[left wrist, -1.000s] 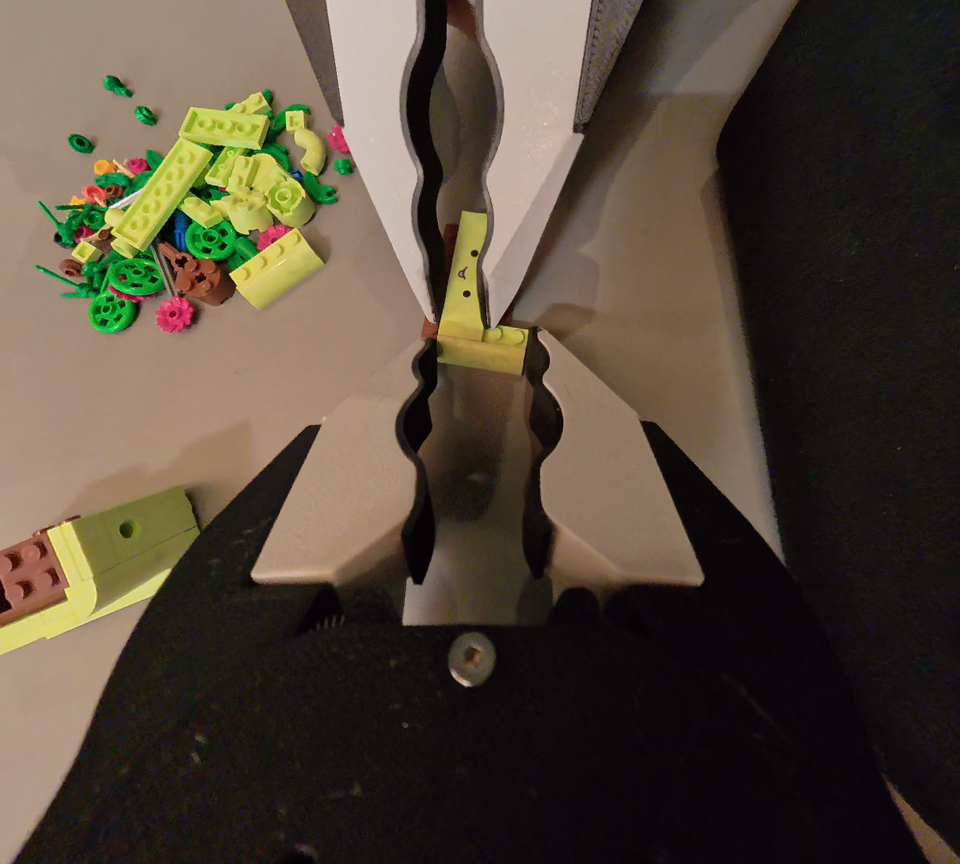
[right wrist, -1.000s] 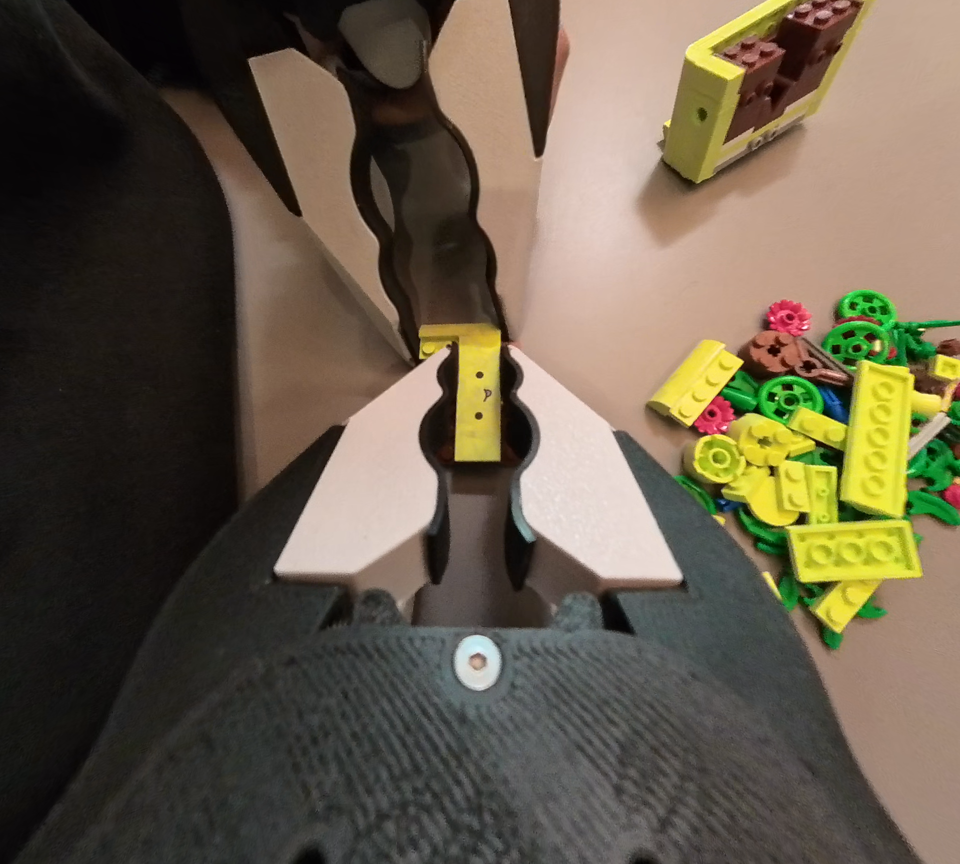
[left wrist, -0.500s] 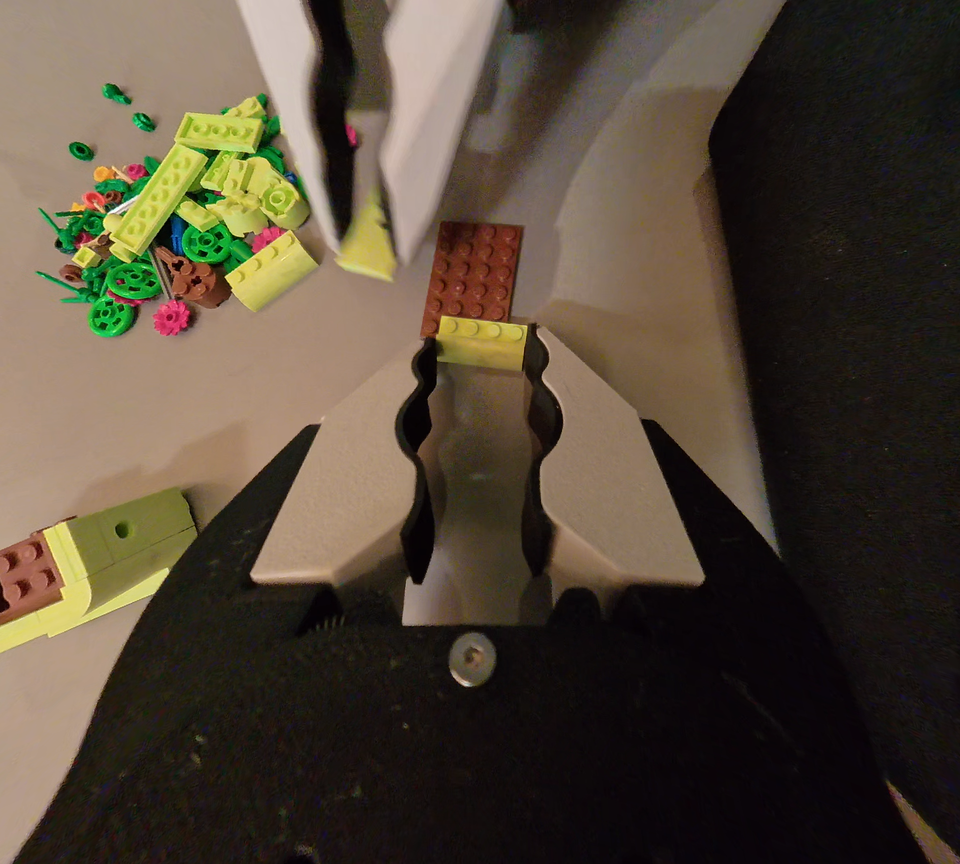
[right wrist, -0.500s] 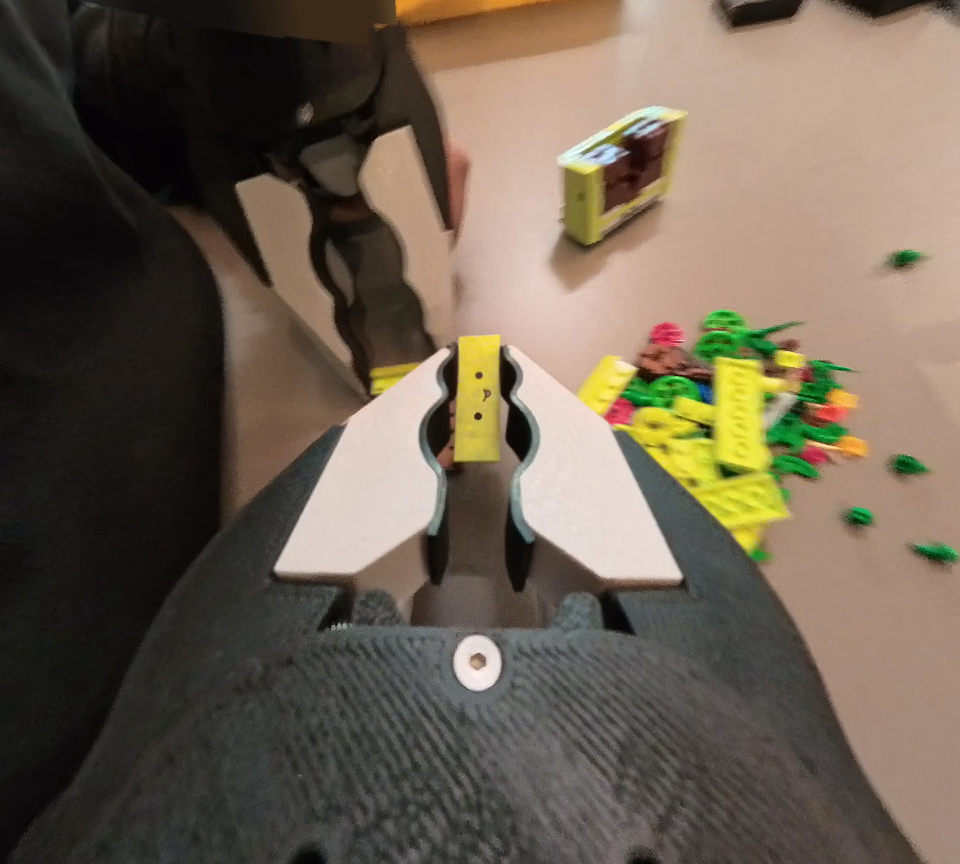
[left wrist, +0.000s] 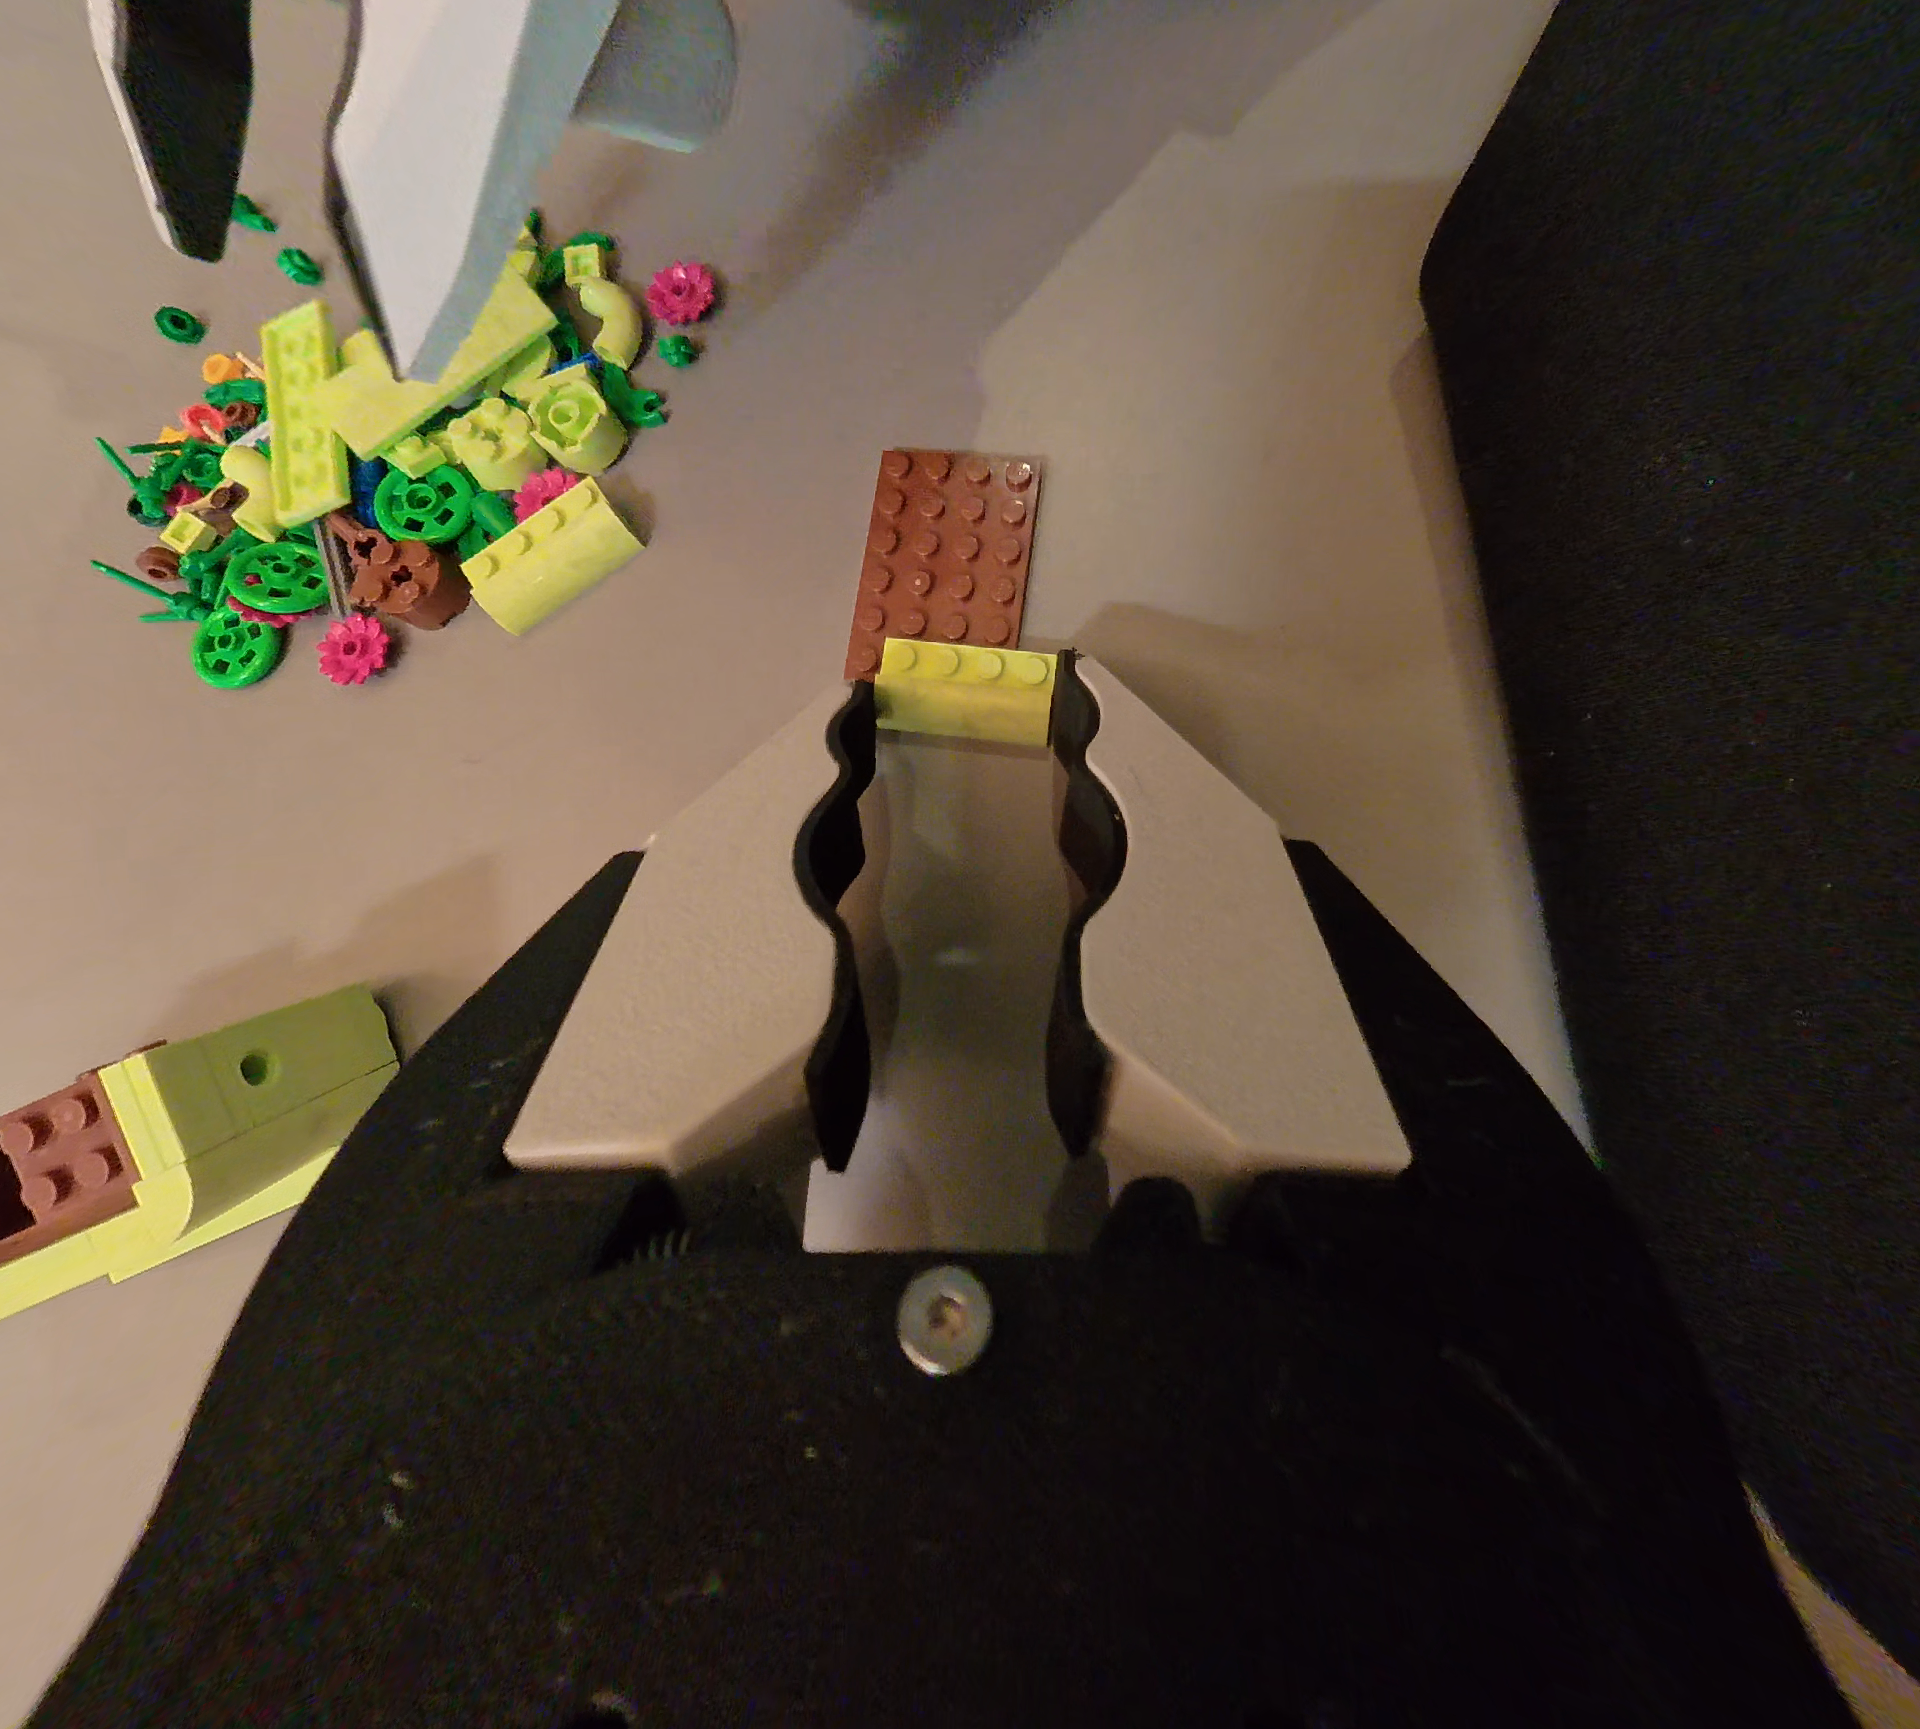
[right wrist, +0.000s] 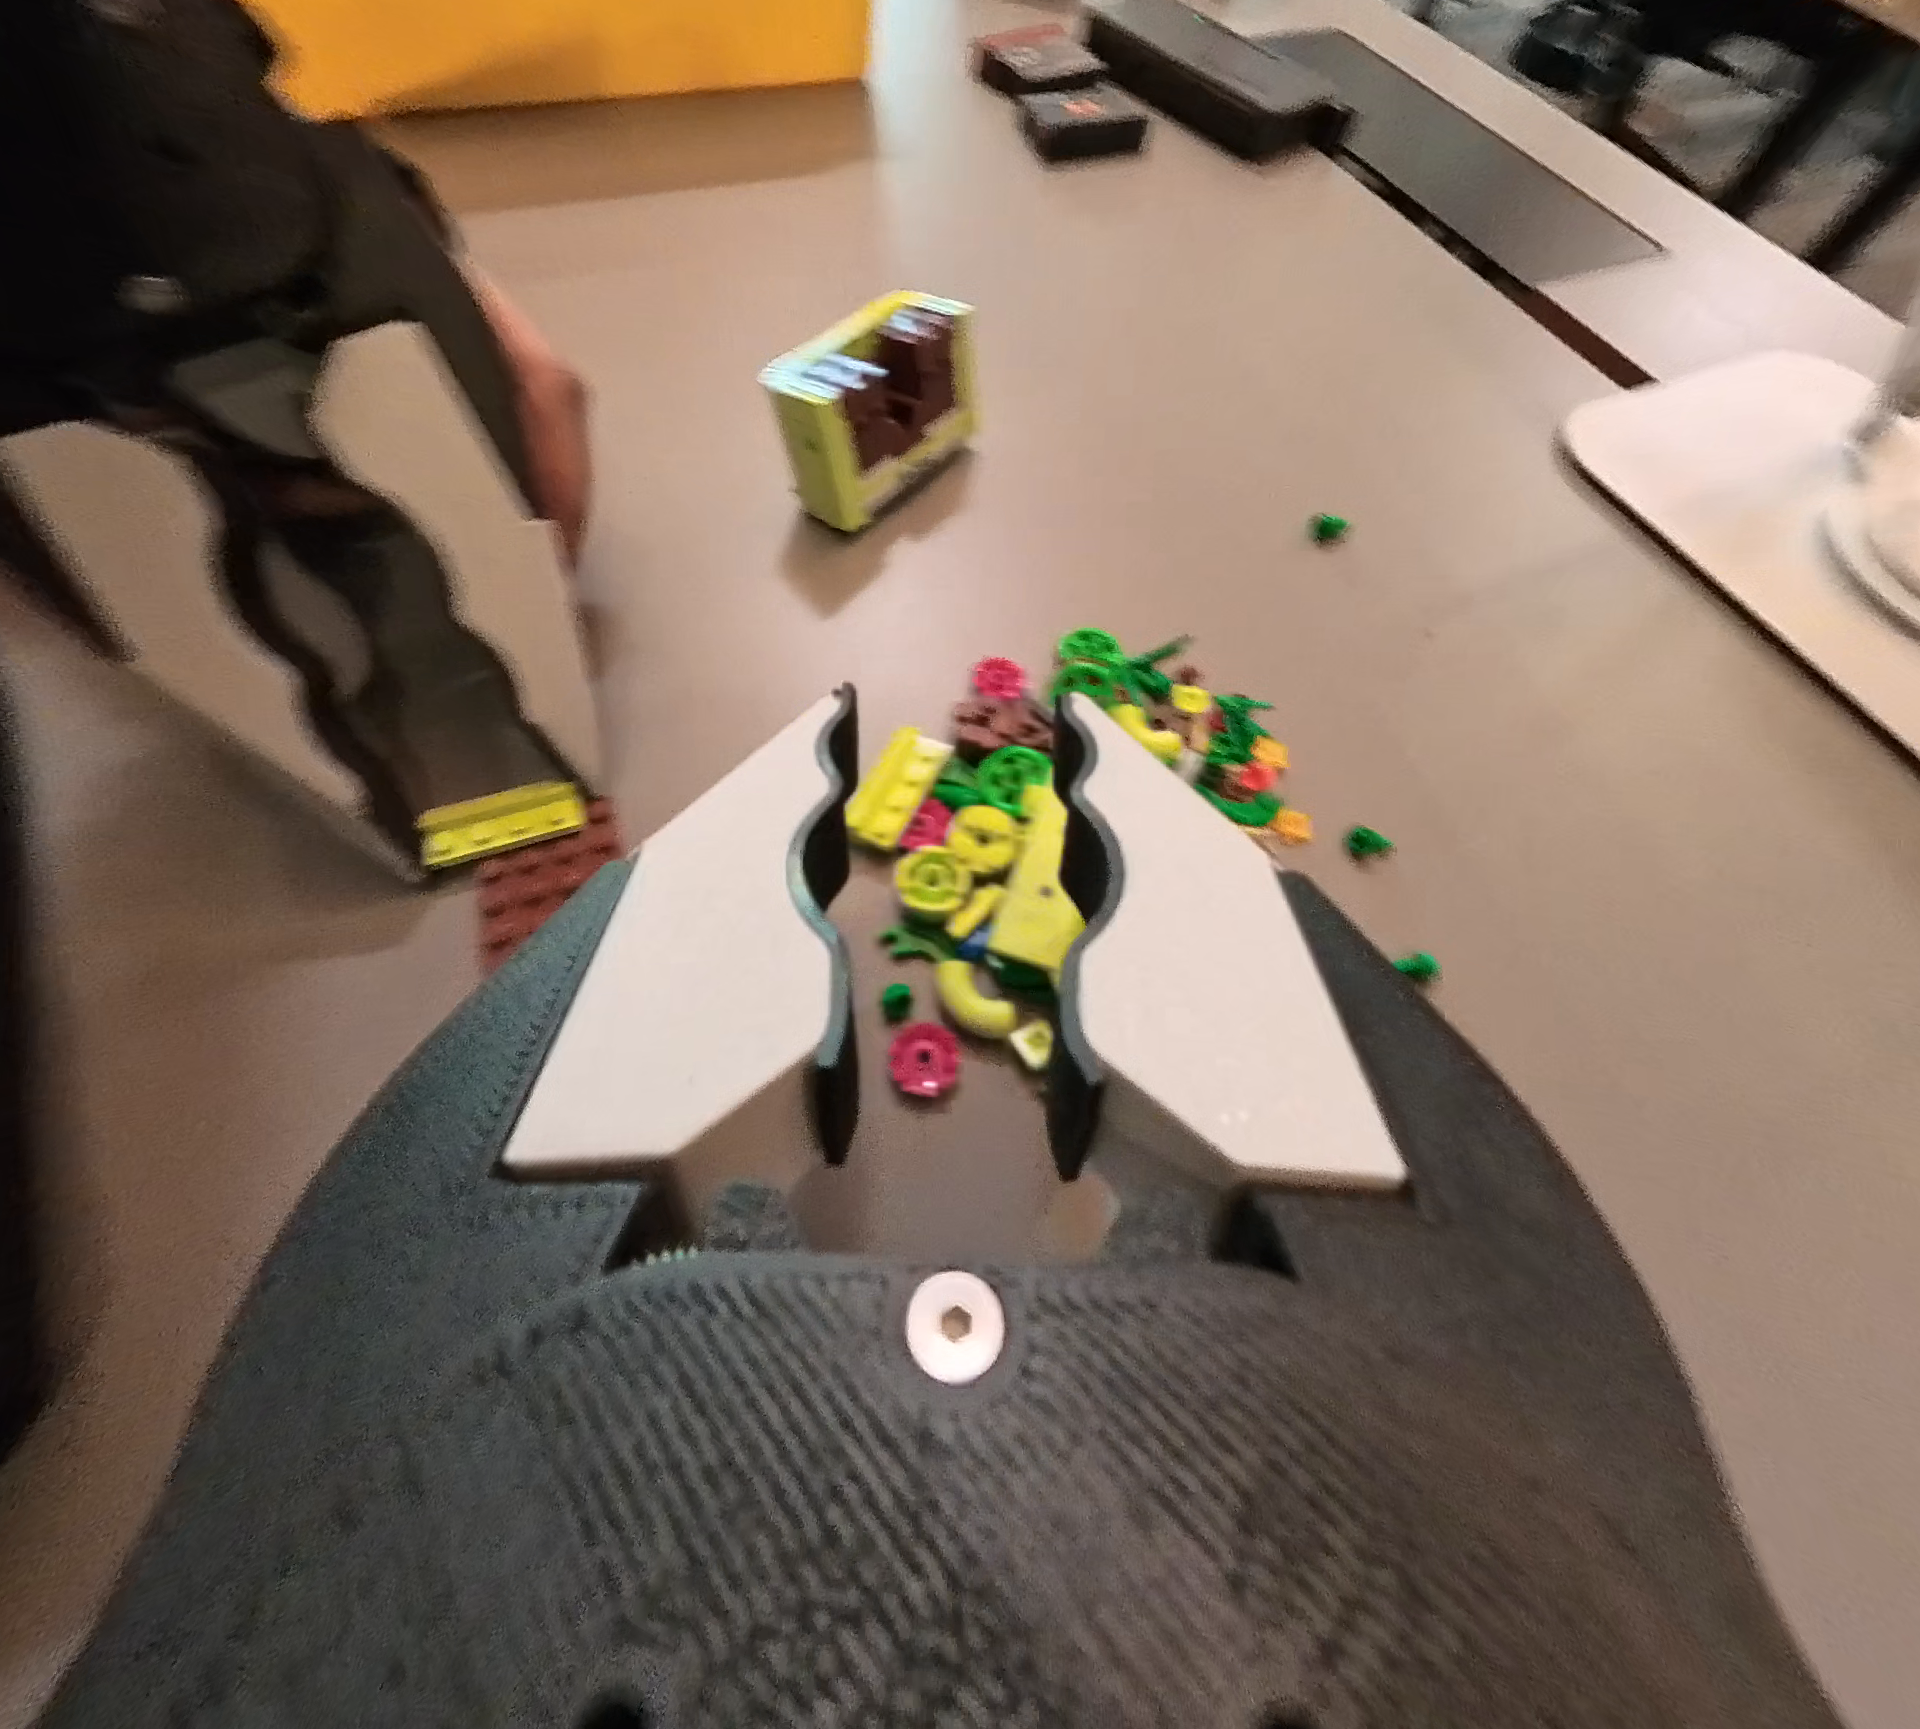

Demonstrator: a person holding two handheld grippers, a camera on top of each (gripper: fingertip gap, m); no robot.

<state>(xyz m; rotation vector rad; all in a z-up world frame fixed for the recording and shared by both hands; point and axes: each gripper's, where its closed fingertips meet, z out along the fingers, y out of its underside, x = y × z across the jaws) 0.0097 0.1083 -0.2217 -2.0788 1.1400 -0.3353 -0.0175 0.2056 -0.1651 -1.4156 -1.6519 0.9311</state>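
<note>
The left hand-held gripper (left wrist: 966, 692), at the centre of the left wrist view, clamps a lime-green curved brick (left wrist: 966, 694) seated on the near edge of a brown studded plate (left wrist: 945, 552) lying on the grey surface (left wrist: 520, 796). The right hand-held gripper (right wrist: 956, 713) hangs spread and empty above the loose brick pile (right wrist: 1049, 806); a flat lime piece (right wrist: 1039, 900) leans against its right finger. A lime-and-brown assembly (right wrist: 873, 412) stands beyond.

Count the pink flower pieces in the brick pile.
3 pink flowers: one at the far edge of the pile, one at its near edge, one half buried beside a green wheel. More may be hidden underneath.
</note>
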